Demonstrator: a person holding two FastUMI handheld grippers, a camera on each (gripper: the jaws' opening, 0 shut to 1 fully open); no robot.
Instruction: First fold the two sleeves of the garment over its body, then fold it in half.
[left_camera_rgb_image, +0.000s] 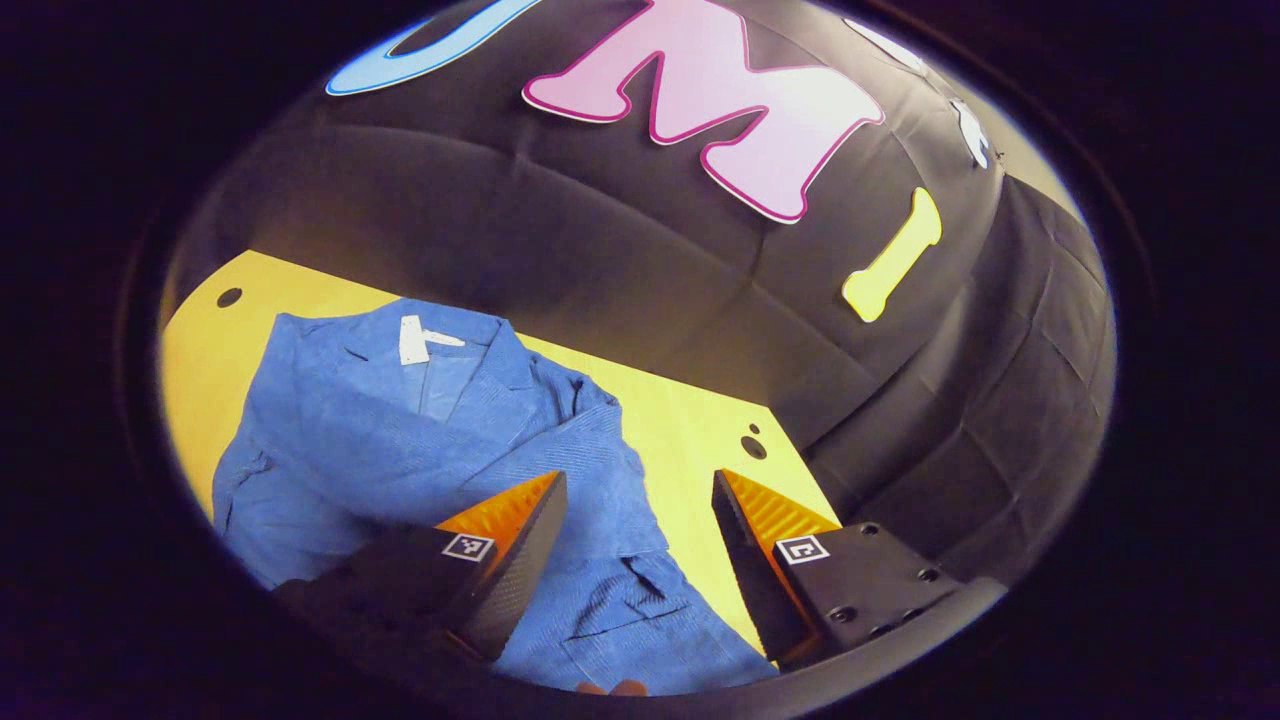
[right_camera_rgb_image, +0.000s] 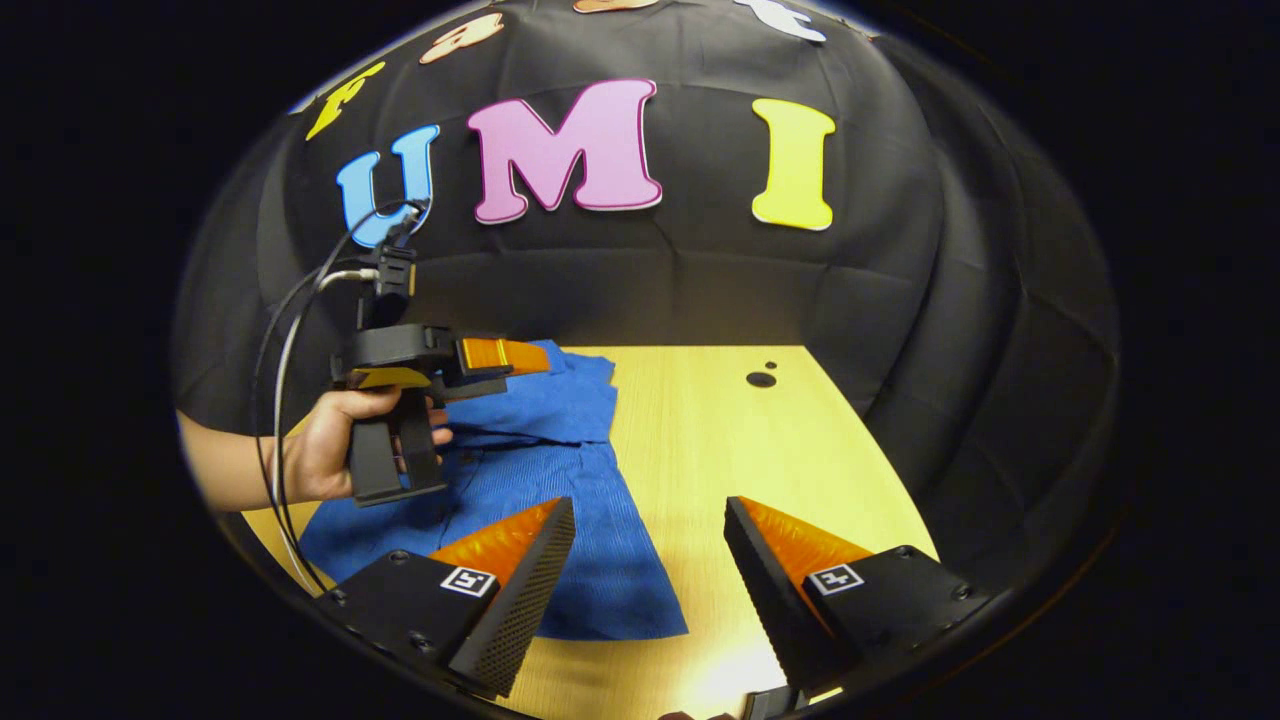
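A blue garment (left_camera_rgb_image: 420, 450) lies spread on the yellow wooden table (left_camera_rgb_image: 690, 420), taking up the lower left of the left gripper view, its collar with a white tag (left_camera_rgb_image: 415, 338) toward the booth wall at the upper left and a sleeve (left_camera_rgb_image: 570, 440) lying folded across the body. The left gripper (left_camera_rgb_image: 640, 540) hangs over it at the bottom of that frame with its jaws wide and nothing between them, one finger over the cloth, the other over bare table by the garment's edge. In the right gripper view the same garment (right_camera_rgb_image: 540, 470) sits left of centre, with a hand (right_camera_rgb_image: 325, 445) at the left edge gripping the handle of the left gripper (right_camera_rgb_image: 505, 355), cables (right_camera_rgb_image: 290, 330) looping up from it; I cannot tell its jaw opening from that angle. The right gripper (right_camera_rgb_image: 650, 570) fills the bottom of the frame, jaws wide and holding nothing, its left finger above the garment's lower edge. Two dark holes (right_camera_rgb_image: 762, 377) mark the table near the back wall.
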